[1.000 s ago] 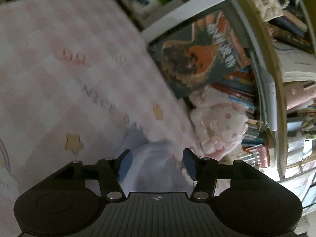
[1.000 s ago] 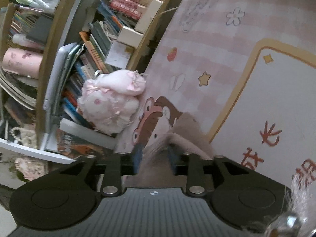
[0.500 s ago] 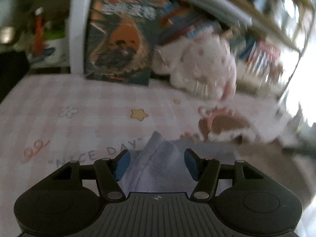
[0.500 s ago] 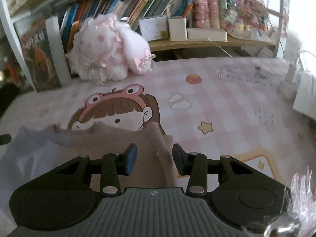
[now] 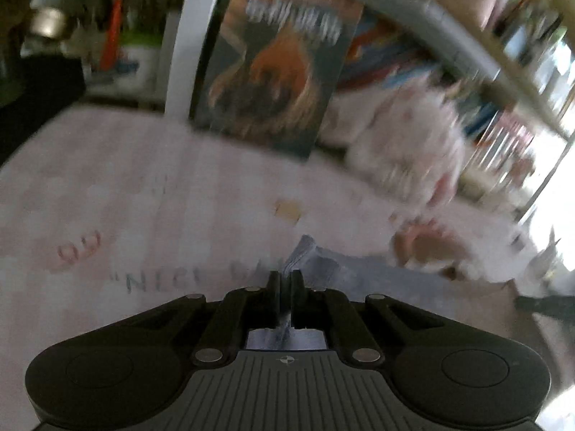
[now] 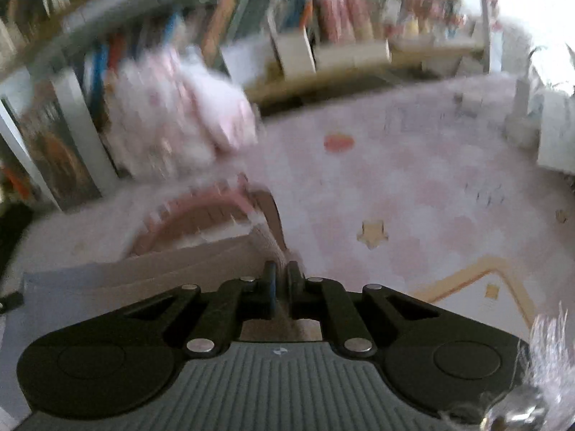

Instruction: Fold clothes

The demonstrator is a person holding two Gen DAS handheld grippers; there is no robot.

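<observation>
A garment, pale lilac at one end and beige at the other, lies stretched across the pink checked mat. My left gripper is shut on the lilac corner, whose tip sticks out past the fingers. My right gripper is shut on the beige corner. The cloth spans to the left in the right wrist view, with the lilac part at its far end. Both views are blurred by motion.
A pink plush toy leans against the bookshelf at the mat's far edge. A dark poster book stands by a white post. White boxes stand at the mat's right edge.
Both grippers have closed on the garment's corners; half a second ago both stood open around the cloth. The cloth is now pulled taut between them.
</observation>
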